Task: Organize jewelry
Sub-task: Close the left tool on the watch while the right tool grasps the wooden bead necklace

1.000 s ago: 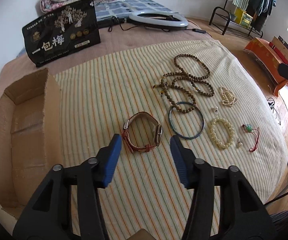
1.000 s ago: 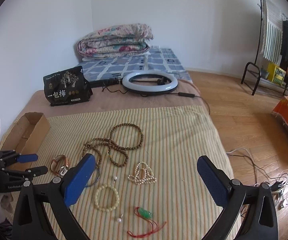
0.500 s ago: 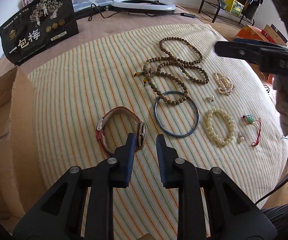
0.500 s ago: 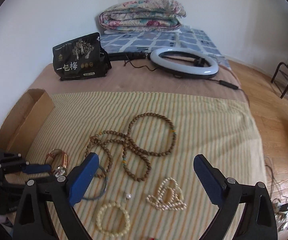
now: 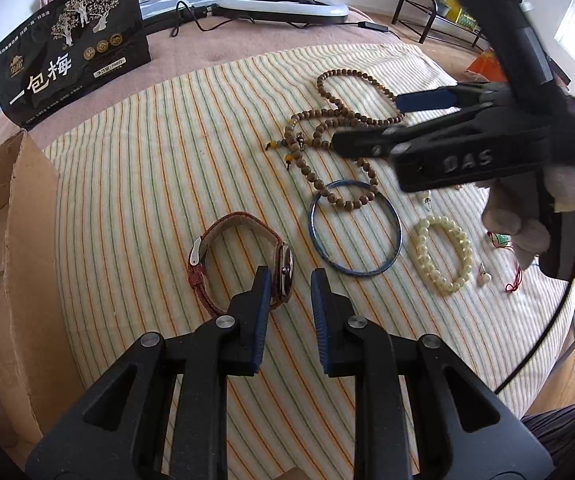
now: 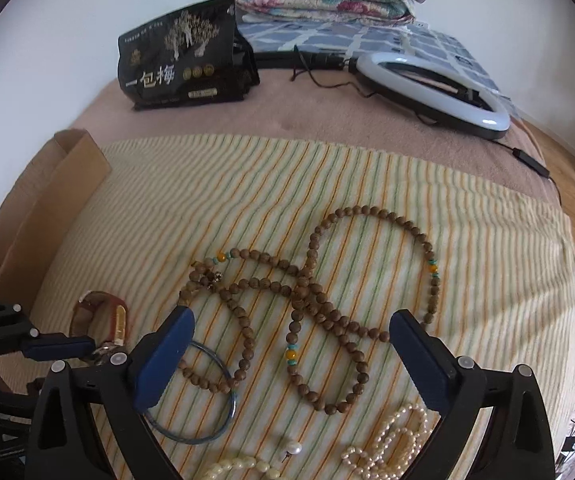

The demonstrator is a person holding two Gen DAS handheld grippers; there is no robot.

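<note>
Jewelry is laid out on the striped cloth (image 5: 159, 184) covering the bed. Nearest you, your left tongs (image 5: 287, 280) stand narrowly parted and empty, their left pad just beside the face of the brown-strapped watch (image 5: 239, 260). Right of the watch lies the blue bangle (image 5: 354, 228), then the cream bead bracelet (image 5: 443, 256). Your right tongs (image 6: 287, 344) are spread wide, holding nothing, above the wooden bead necklace (image 6: 327, 280), which lies beyond the bangle and overlaps its far rim. Left of the watch sits the cardboard box (image 5: 3, 240). Farther off stand the black pouch (image 5: 67, 36) and the ring light (image 5: 279, 0).
</note>
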